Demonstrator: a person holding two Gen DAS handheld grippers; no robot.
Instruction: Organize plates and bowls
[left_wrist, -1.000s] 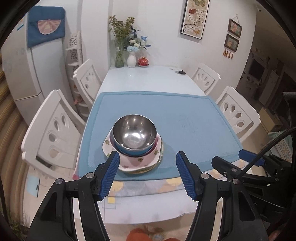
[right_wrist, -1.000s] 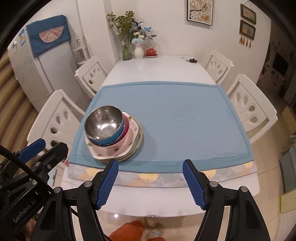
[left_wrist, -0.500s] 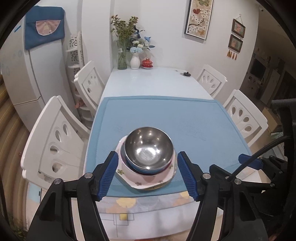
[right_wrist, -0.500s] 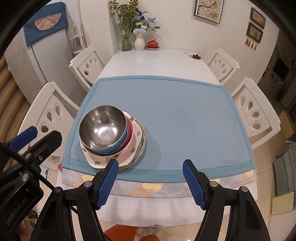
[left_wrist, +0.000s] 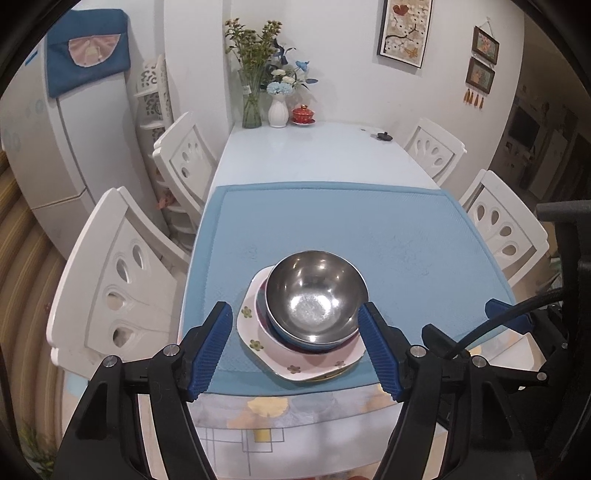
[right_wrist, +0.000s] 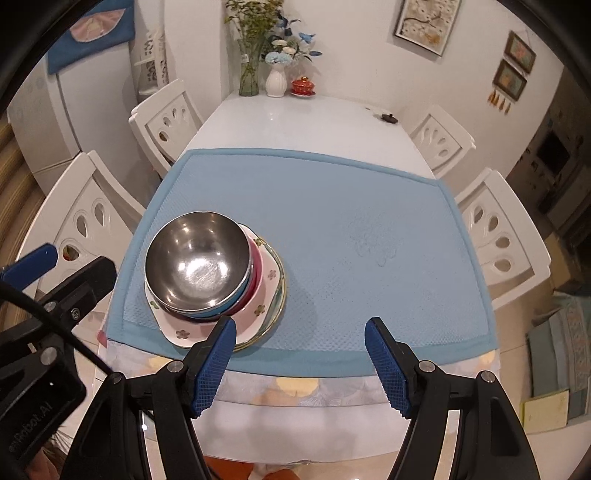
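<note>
Legible text: one marking only. In the right wrist view, white lettering reading "nRobot.AI", its beginning cut off by the picture's edge, runs along the black body of the left gripper (right_wrist: 37, 254) at the near left. The label on the glass vase (right_wrist: 248, 75) at the table's far end is too small to read.

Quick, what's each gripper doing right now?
Left gripper: jaws opening, straddling the steel bowl, not gripping.
Right gripper: open, empty.
</note>
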